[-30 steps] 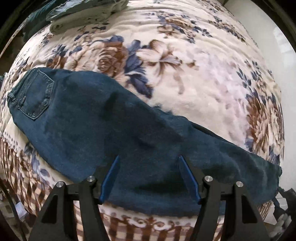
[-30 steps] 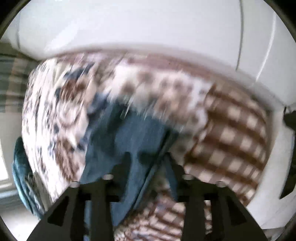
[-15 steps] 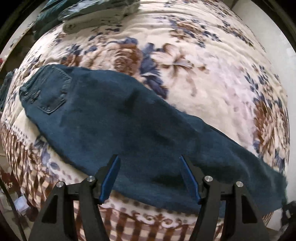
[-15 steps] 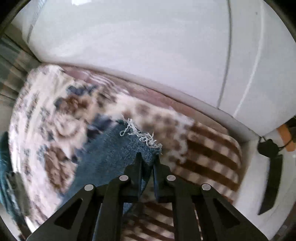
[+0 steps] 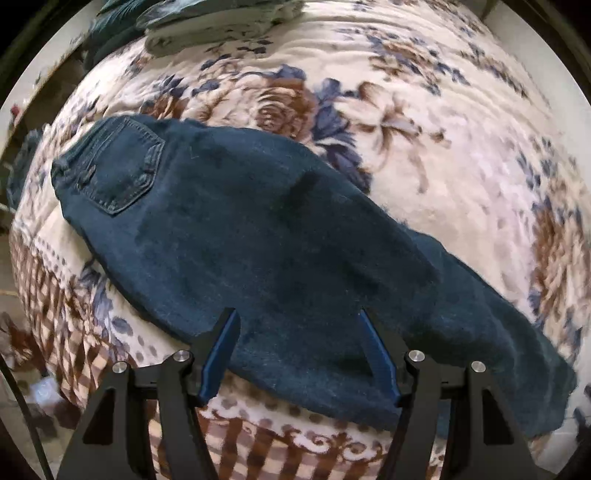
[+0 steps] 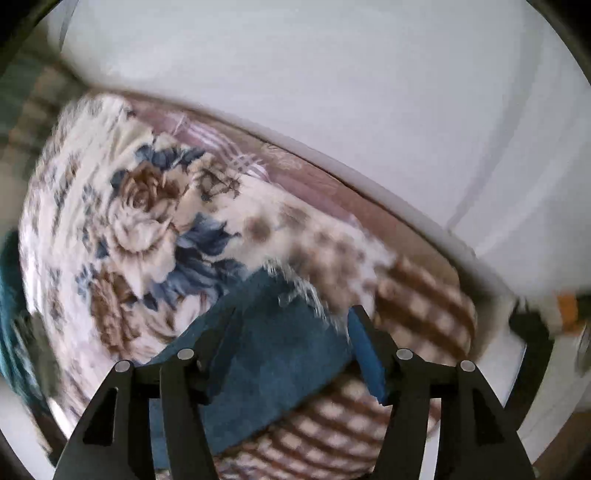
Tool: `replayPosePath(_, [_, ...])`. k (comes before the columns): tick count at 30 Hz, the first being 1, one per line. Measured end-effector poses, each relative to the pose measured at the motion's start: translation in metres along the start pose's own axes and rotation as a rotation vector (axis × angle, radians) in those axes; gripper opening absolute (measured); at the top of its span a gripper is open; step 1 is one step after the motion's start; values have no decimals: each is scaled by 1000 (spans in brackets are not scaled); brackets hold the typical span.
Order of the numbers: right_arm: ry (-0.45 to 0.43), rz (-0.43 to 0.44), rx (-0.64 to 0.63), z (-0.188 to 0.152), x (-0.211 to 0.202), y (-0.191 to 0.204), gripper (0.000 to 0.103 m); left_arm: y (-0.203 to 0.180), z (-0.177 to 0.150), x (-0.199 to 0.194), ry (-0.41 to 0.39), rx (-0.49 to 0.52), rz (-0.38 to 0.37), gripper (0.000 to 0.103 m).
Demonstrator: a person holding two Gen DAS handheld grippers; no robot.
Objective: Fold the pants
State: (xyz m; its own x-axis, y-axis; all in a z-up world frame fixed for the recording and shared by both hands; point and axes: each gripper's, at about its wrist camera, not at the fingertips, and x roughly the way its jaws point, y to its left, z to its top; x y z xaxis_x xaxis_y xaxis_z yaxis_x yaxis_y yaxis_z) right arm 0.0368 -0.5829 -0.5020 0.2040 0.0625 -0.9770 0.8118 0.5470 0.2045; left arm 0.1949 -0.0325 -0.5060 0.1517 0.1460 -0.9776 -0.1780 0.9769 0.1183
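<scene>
Pants (image 5: 280, 251) flat on blanket (image 5: 424, 155); frayed hem (image 6: 306, 291) blurred, seemingly loose between just-opened right tongs (image 6: 291, 350); left tongs (image 5: 299, 354) wide.

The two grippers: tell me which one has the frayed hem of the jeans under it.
The right gripper: the jeans' frayed hem lies under its open jaws. The left gripper, also open, hangs over plain mid-leg denim.

dark blue pants (image 5: 266, 236), cream floral blanket (image 5: 424, 110)

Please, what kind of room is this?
Probably a bedroom at home: jeans lie on a bed under a flowered blanket, with folded clothes stacked at its far end.
</scene>
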Motion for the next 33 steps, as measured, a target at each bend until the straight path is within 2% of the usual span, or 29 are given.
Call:
replayPosePath(2, [75, -13, -54, 11, 25, 9, 63, -20, -3, 7, 1, 73, 84, 64])
replayPosePath(5, [171, -83, -191, 18, 66, 29, 60, -36, -8, 17, 26, 114, 111, 64])
replayPosePath(6, [171, -94, -239, 16, 74, 36, 38, -39, -9, 18, 32, 115, 108, 64])
replayPosePath(7, [149, -145, -294, 14, 76, 42, 22, -40, -9, 19, 33, 116, 106, 64])
replayPosePath(8, [116, -212, -362, 10, 75, 50, 11, -39, -10, 18, 31, 116, 108, 64])
replayPosePath(10, [43, -260, -443, 4, 63, 62, 7, -34, -9, 14, 23, 107, 106, 64])
replayPosePath(11, [-26, -278, -481, 0, 48, 66, 5, -31, -8, 12, 19, 100, 107, 64])
replayPosePath(12, [-64, -296, -494, -2, 40, 67, 0, -26, -8, 10, 17, 85, 109, 65])
replayPosePath(13, [-126, -355, -492, -1, 30, 62, 1, -22, -7, 8, 18, 70, 106, 67])
replayPosePath(14, [-143, -381, -461, 6, 27, 49, 1, -17, -6, 7, 21, 49, 99, 71])
replayPosePath(16, [-24, -297, -332, 20, 41, 20, 1, -8, -3, 5, 30, 20, 87, 71])
replayPosePath(18, [110, -149, -240, 23, 50, 9, 2, 2, 0, -2, 22, -14, 69, 72])
replayPosePath(20, [154, -66, -289, 15, 41, 32, 7, 13, 9, -10, 10, -40, 50, 72])
replayPosePath(22, [166, 28, -388, -5, 26, 77, 31, 24, 22, -13, 2, -62, 29, 72])
replayPosePath(23, [176, 79, -430, -16, 22, 103, 59, 31, 31, -13, -2, -71, 21, 72])
replayPosePath(24, [190, 121, -469, -28, 21, 130, 72, 36, 39, -12, -5, -74, 15, 72])
replayPosePath(27, [278, 226, -552, -69, 45, 208, 72, 53, 74, 9, 5, -57, 5, 72])
replayPosePath(29, [338, 262, -586, -97, 67, 252, 72, 64, 92, 29, 25, -48, 14, 72])
replayPosePath(31, [436, 305, -638, -132, 101, 297, 66, 83, 110, 56, 72, -67, 7, 74])
replayPosePath(32, [466, 305, -653, -146, 113, 311, 54, 93, 117, 68, 91, -80, -5, 74])
replayPosePath(33, [490, 269, -692, -167, 130, 324, 46, 102, 122, 75, 100, -92, -17, 81])
